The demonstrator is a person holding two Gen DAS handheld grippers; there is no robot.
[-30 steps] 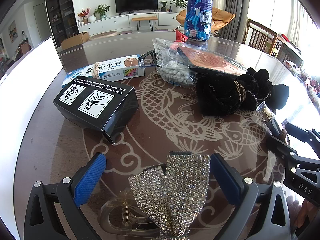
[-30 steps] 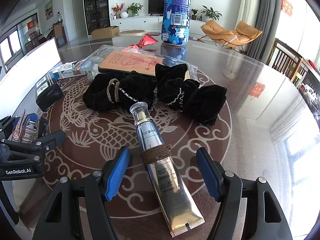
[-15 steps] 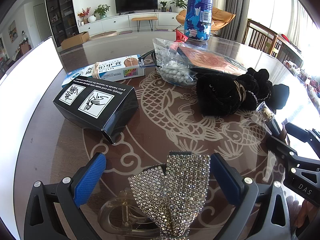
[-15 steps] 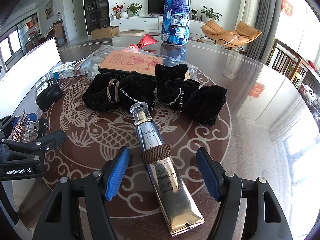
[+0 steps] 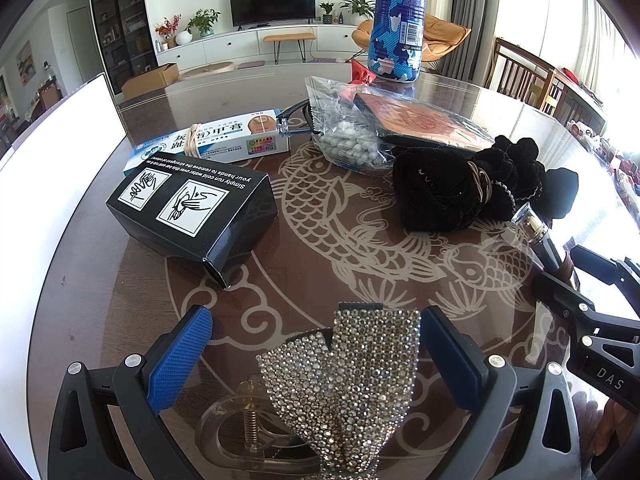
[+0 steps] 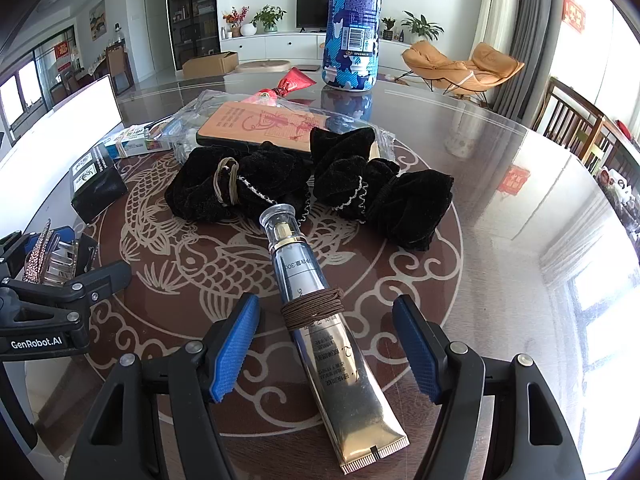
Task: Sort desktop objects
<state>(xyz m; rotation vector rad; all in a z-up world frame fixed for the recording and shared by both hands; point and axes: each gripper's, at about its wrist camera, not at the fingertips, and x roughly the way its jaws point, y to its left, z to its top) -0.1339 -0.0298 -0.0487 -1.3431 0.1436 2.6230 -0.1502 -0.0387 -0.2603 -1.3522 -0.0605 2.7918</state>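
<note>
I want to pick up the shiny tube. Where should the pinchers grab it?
Probably across the tube near its brown band, coming from above. It lies flat between the open right gripper pads, and its body there is narrow and firm-looking.

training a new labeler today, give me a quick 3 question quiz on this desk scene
1. True or false: the right gripper is clamped on the gold tube.
2. What lies between the left gripper's fingers? A) rhinestone hair clip B) black box C) bottle
3. What is wound around the tube's middle?

Key: 1 false, the pads stand clear of it. 2 A, the rhinestone hair clip. 3 a brown hair tie.
</note>
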